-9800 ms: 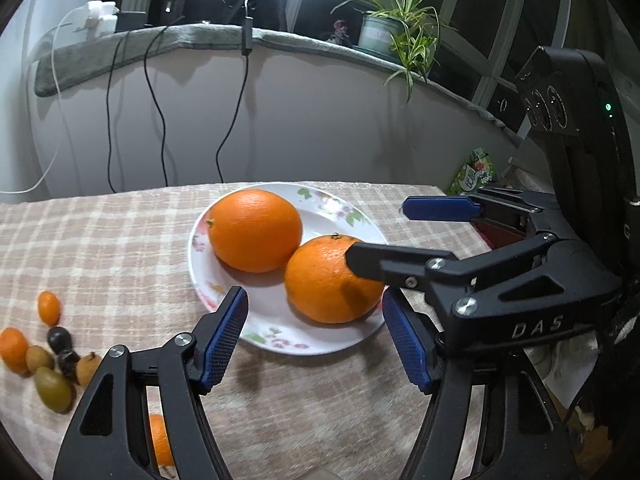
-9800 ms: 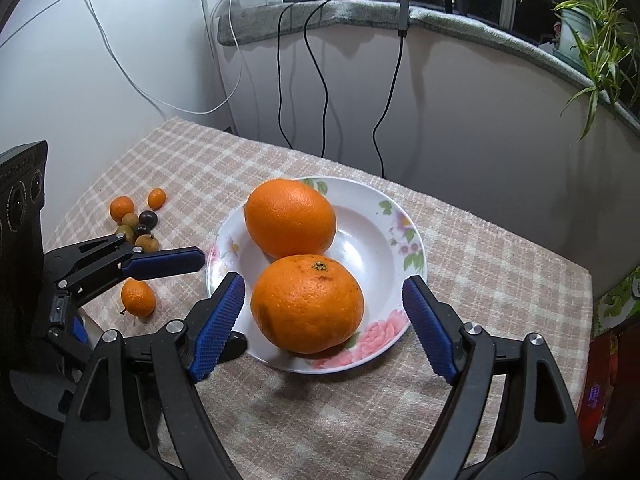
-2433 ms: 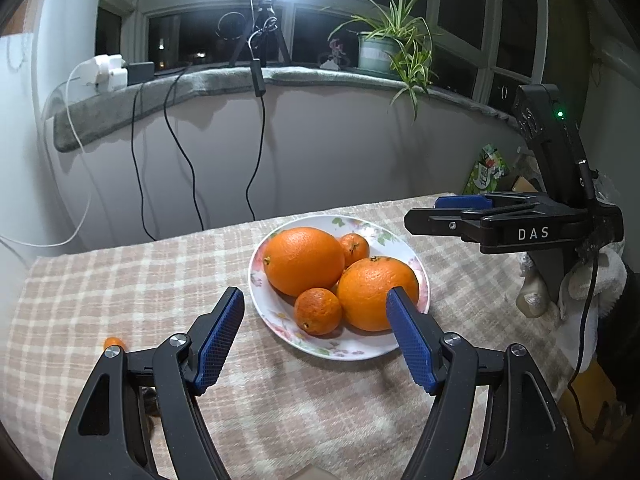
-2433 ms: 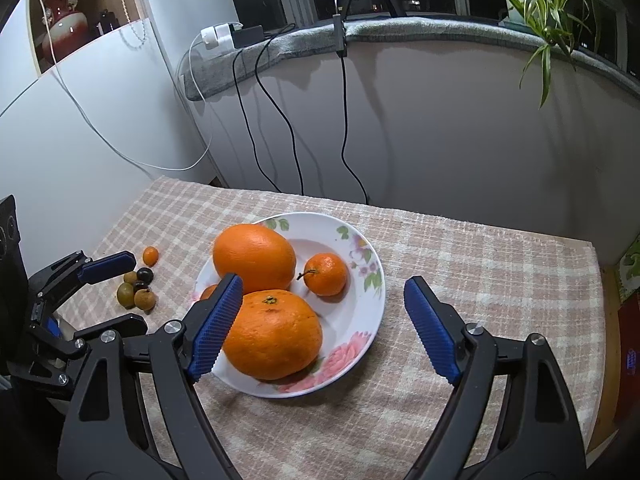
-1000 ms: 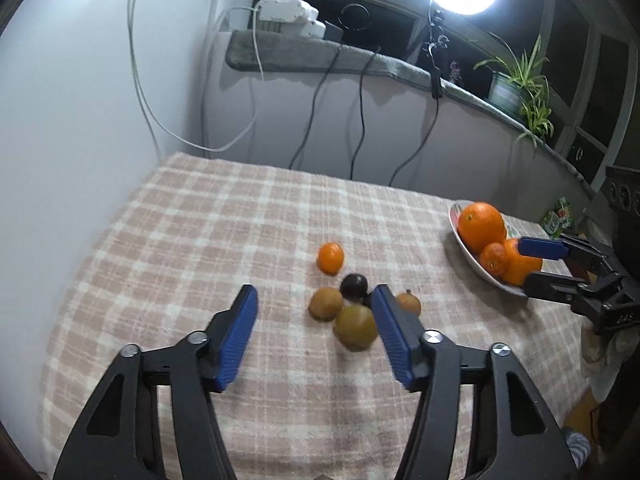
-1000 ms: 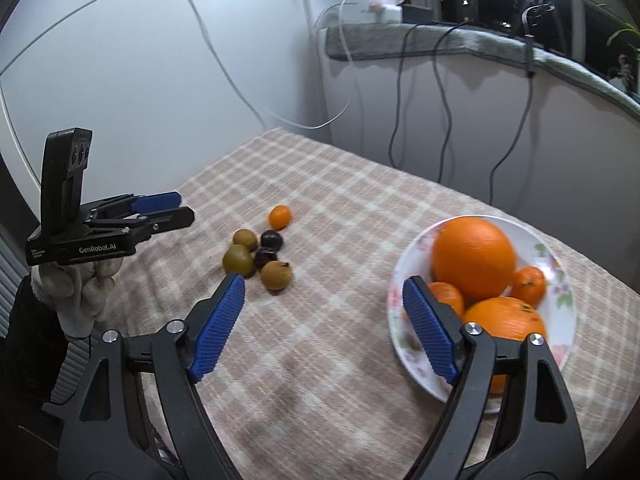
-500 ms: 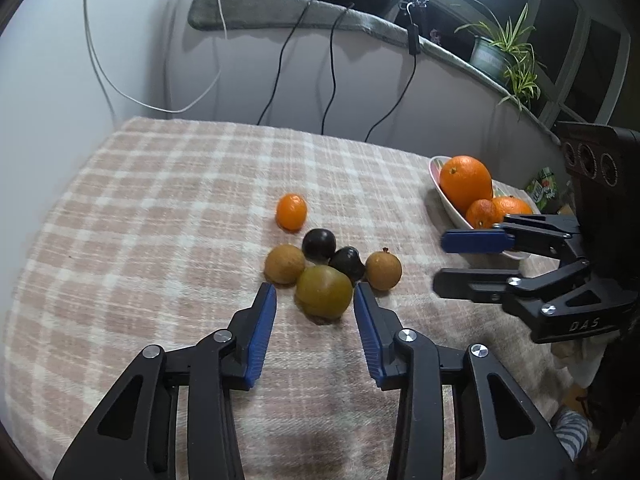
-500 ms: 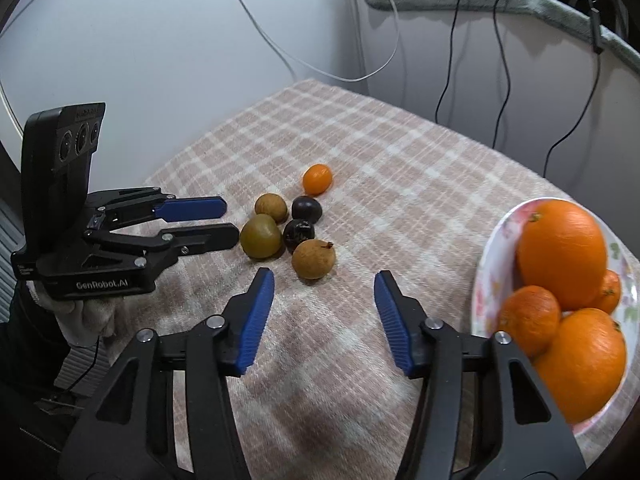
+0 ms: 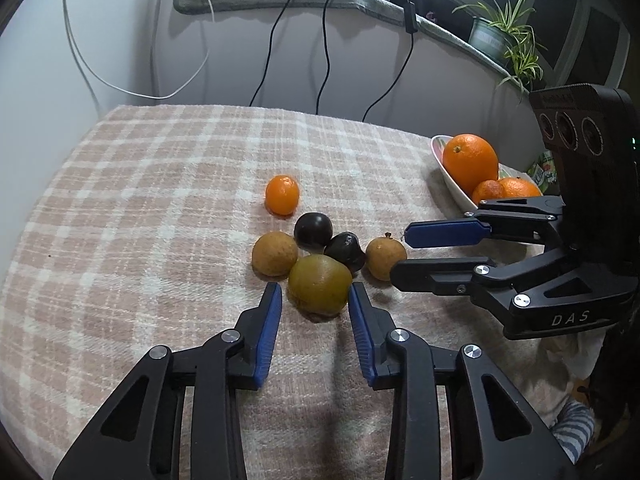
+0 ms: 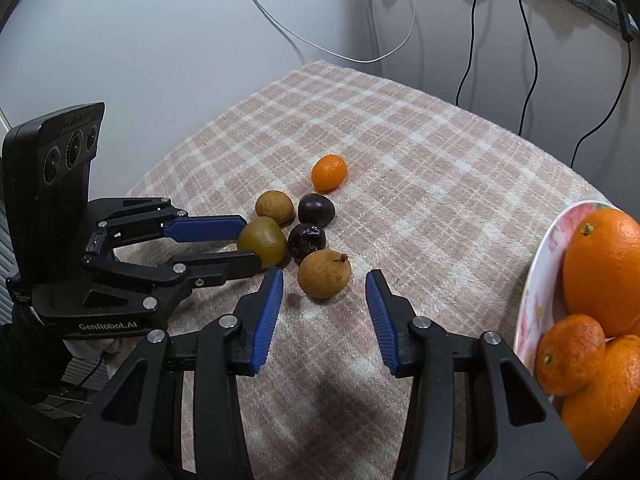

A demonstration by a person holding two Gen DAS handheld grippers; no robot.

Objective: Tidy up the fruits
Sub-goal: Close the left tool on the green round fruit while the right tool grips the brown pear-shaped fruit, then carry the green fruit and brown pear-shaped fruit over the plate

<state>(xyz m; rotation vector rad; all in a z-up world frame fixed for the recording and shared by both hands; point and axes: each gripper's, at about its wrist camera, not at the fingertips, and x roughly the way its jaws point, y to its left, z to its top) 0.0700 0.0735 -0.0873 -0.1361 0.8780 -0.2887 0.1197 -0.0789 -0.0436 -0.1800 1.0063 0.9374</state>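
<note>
Both grippers have swung from the floral plate [image 10: 538,280] to the loose cluster beside it, jaws just closing — left gripper [image 9: 315,304] brackets the olive-green round fruit [image 9: 319,283] unclamped, right gripper [image 10: 324,294] open behind the tan stemmed fruit [image 10: 323,274] — pickups look imminent.

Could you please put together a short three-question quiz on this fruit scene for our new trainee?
1. True or false: the left gripper has its fingers on either side of the olive-green fruit.
2. Which fruit lies just ahead of the right gripper? A) the small orange kumquat B) the tan fruit with a stem C) a dark plum
3. Fill in: the large orange sits in the floral ____.

Key: 1 true; 2 B; 3 plate.
</note>
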